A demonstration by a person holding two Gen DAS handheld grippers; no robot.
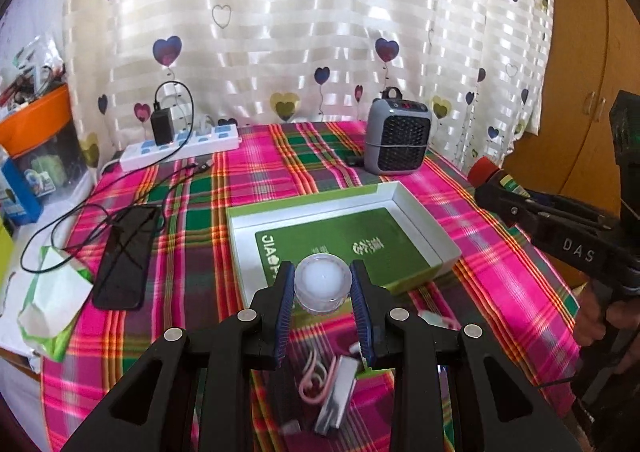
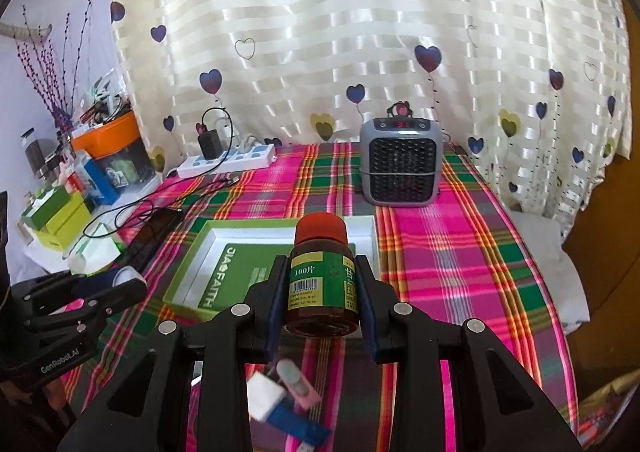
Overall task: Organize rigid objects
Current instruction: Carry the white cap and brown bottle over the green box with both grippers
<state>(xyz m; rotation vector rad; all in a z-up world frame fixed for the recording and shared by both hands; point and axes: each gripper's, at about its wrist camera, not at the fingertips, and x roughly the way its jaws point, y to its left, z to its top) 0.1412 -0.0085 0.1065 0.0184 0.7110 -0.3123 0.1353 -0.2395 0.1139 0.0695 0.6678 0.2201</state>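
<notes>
Bottle [image 2: 320, 276], brown with a red cap and green label, sits clamped between the pads of the right tool [image 2: 320, 292], held above the plaid tabletop [image 2: 460, 252]. The left tool [image 1: 323, 292] grips a small clear jar [image 1: 323, 284] with a white lid the same way. Both hang just short of the open white box [image 1: 424, 220] with green edging, empty but for a green card. This looks like the carrying step; next, each load must pass over the near wall, sink to the box floor, and be let go upright. Small loose items lie below both tools.
</notes>
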